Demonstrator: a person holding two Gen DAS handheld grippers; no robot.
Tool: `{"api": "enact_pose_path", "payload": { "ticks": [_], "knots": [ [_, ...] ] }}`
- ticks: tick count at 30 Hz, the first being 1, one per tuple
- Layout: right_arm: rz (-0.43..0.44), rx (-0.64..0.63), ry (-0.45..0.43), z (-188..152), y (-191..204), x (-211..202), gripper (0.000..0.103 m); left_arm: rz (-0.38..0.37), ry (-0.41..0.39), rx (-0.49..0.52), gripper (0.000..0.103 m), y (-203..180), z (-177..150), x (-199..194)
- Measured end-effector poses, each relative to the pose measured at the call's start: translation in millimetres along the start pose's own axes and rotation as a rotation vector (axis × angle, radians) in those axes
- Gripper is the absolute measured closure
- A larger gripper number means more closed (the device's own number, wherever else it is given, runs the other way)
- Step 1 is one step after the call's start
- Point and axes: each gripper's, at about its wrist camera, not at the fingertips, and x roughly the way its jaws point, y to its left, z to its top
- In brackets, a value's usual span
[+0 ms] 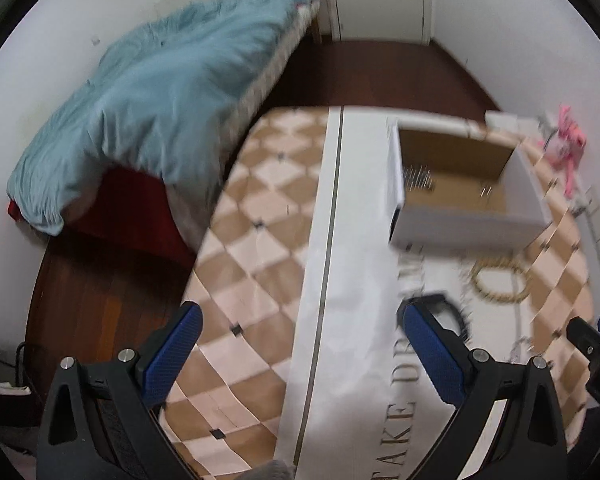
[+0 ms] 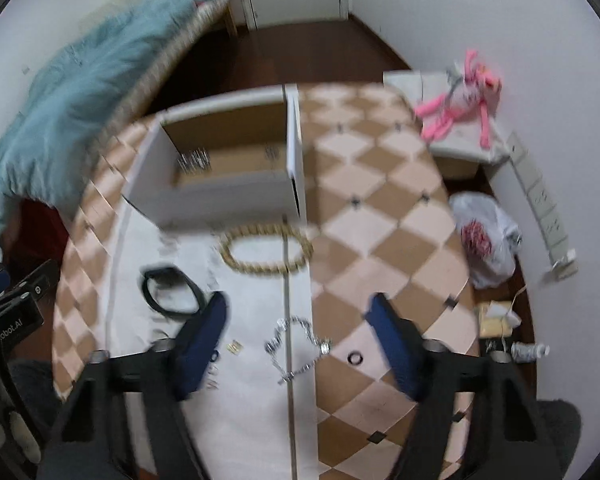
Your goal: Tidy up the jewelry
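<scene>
Box: a white box (image 2: 220, 196) with a brown inside stands open on the checkered cloth (image 2: 380, 208); small silver pieces lie inside.
Gold chain: the gold chain (image 2: 266, 250) lies in a loop just in front of the box.
Black bracelet: the black bracelet (image 2: 170, 290) lies front-left of the box.
Silver chain: the silver chain (image 2: 296, 344) lies further in front of the box.
Black ring: the black ring (image 2: 356, 359) lies just right of the silver chain.
Left gripper: the left gripper (image 1: 300, 320) hangs wide apart and holds nothing, front-left of the box.
Right gripper: the right gripper (image 2: 300, 312) hangs wide apart and holds nothing, over the silver chain.
</scene>
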Motion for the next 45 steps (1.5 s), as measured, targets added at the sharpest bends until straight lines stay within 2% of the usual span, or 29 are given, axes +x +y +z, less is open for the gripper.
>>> {"api": "enact_pose_path", "payload": {
  "ticks": [4,10,16,22,24,25,26,29,30,32,36,38,39,40,42,45],
  "knots": [
    [-0.016,0.028,0.054,-15,-13,35,0.037,0.009,0.067,0.012,0.000,-7,-12,25],
    [-0.008,0.057,0.108,-26,-28,65,0.037,-0.019,0.148,0.015,0.000,-19,-19,50],
    [-0.004,0.052,0.121,-28,-36,81,0.047,-0.079,0.193,0.006,0.001,-31,-18,61],
    [-0.021,-0.041,0.093,-29,-20,83,0.048,-0.145,0.215,0.003,0.001,-37,-15,65],
    [-0.021,-0.087,0.080,-33,-11,82,0.059,-0.169,0.219,0.005,0.001,-39,-13,66],
    [-0.018,-0.106,0.073,-34,-8,82,0.074,-0.181,0.221,0.005,0.001,-41,-12,67],
    [-0.016,-0.114,0.067,-35,-5,81,0.097,-0.194,0.224,0.005,0.002,-43,-11,67],
    [0.017,-0.102,0.060,-36,-5,81,0.099,-0.246,0.242,-0.001,0.003,-49,-6,71],
    [0.022,-0.096,0.060,-36,-6,81,0.099,-0.264,0.249,-0.002,0.006,-51,-5,72],
    [0.027,-0.071,0.056,-35,-10,79,0.099,-0.283,0.265,-0.001,0.017,-55,-3,76],
    [0.032,-0.042,0.002,-31,-18,65,0.099,-0.297,0.305,0.010,0.054,-63,-1,89],
    [0.040,-0.022,-0.025,-27,-22,57,0.099,-0.278,0.288,0.045,0.072,-70,2,88],
    [0.043,-0.017,-0.030,-26,-24,54,0.099,-0.267,0.280,0.061,0.090,-72,3,87],
    [0.045,-0.007,-0.042,-24,-26,50,0.099,-0.273,0.281,0.066,0.096,-73,3,87],
    [0.056,0.004,-0.049,-20,-28,45,0.099,-0.286,0.276,0.069,0.101,-73,2,86],
    [0.068,0.007,-0.075,-15,-28,32,0.099,-0.287,0.247,0.090,0.101,-71,2,77]
  ]
}}
